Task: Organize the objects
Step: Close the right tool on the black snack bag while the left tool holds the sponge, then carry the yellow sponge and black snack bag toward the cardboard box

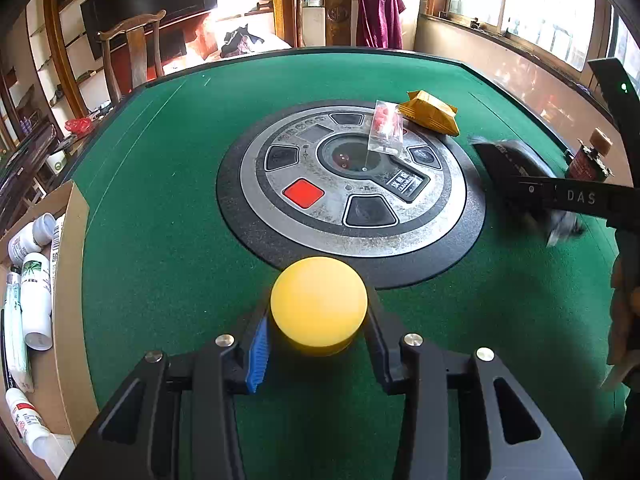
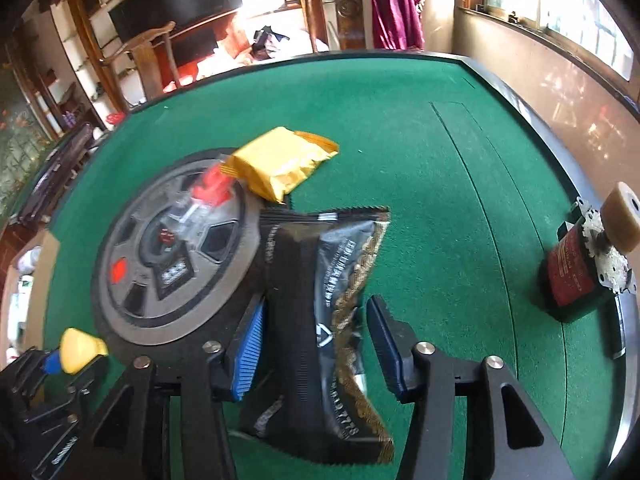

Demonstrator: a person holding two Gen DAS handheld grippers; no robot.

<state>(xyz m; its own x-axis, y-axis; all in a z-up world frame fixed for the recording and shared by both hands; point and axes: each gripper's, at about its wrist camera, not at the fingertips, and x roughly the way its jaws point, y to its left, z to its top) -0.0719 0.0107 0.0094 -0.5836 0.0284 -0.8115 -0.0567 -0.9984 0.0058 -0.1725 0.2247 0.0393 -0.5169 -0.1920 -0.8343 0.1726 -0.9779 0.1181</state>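
Between your left gripper's [image 1: 319,320] pads sits the yellow puck [image 1: 319,304], clamped on both sides just above the green felt [image 1: 160,240], near the round console [image 1: 344,180]. Your right gripper [image 2: 316,344] has its jaws apart, with the black packet [image 2: 320,320] lying between them, loose. Beyond it, a gold pouch [image 2: 280,164] and clear bag [image 2: 204,200] lie on the console. Off to the right stands a red bottle [image 2: 576,272].

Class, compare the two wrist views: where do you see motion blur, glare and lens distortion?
Left wrist view: the yellow ball in the left claw is sharp, while the black packet at right is smeared. Right wrist view: the yellow packet and the clear packet are blurred. Both views: windows blow out white and the table edge curves.
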